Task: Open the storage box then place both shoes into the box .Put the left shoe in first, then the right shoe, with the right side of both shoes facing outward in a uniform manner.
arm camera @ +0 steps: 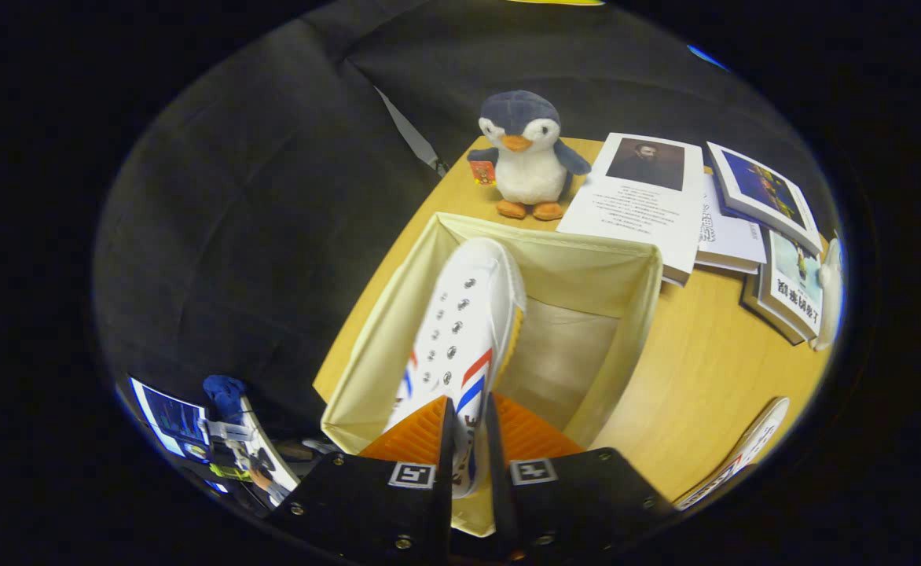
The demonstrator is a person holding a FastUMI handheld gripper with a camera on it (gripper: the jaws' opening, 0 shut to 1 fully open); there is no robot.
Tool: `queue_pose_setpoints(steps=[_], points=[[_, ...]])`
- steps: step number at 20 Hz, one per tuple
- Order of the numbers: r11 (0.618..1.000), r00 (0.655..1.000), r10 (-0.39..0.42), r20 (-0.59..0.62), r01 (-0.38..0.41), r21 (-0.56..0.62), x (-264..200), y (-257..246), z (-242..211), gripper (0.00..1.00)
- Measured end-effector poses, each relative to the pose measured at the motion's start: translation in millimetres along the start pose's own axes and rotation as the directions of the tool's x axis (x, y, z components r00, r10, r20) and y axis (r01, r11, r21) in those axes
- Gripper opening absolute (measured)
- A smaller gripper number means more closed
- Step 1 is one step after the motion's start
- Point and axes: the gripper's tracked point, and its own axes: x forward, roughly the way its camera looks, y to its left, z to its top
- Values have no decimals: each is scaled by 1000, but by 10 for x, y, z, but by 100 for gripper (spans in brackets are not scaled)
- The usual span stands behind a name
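A: Entry, gripper view. The gripper (468, 440) has its fingers (421, 432) pinching the shoe (468, 322) by its rear part, one finger pressed on each side. The shoe is white canvas with red and blue stripes, toe pointing away from the fingers and out over the open storage box (633, 314).

B: Why held like that?

A: Judged: a grip at the heel end leaves the long toe end free to go down into the box first. The box sits open on the worktop (704, 377), so the opening step reads as done, and the shoe hangs over the cavity nearer one wall, which would leave room beside it for the other shoe (a guess from the task, not an observation).

B: Which shoe is it?

A: Cannot tell. The heel and sole are hidden by the fingers, and the lens bends the outline too much to judge left from right. Whether it touches the box floor is also unclear.

B: Anything else cut off?

A: The near wall of the box is hidden behind the gripper. Beyond the box stand a plush penguin (527, 157) and books (751, 212), well apart from the fingers. A second shoe (751, 448) may be the pale object at the worktop's near corner, mostly cut off.
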Motion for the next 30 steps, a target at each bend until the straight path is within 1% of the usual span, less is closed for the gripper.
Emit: queue_pose_setpoints(steps=[3, 7, 11, 16, 21, 26, 30], points=[[1000, 997, -6, 81, 8, -26, -249, -5, 194, 97], [1000, 988, 23, 152, -22, -9, -692, -14, 324, 96], [1000, 977, 10, 215, -8, -10, -1119, -185, 323, 97], [999, 963, -30, 268, 20, 40, -1553, -544, 139, 96], [991, 945, -132, 298, 115, 74, -1928, -1128, -194, 96], [975, 931, -191, 311, 143, 173, -2185, -1632, -554, 96], [951, 920, -265, 288, 199, 239, -2304, -2054, -905, 96]])
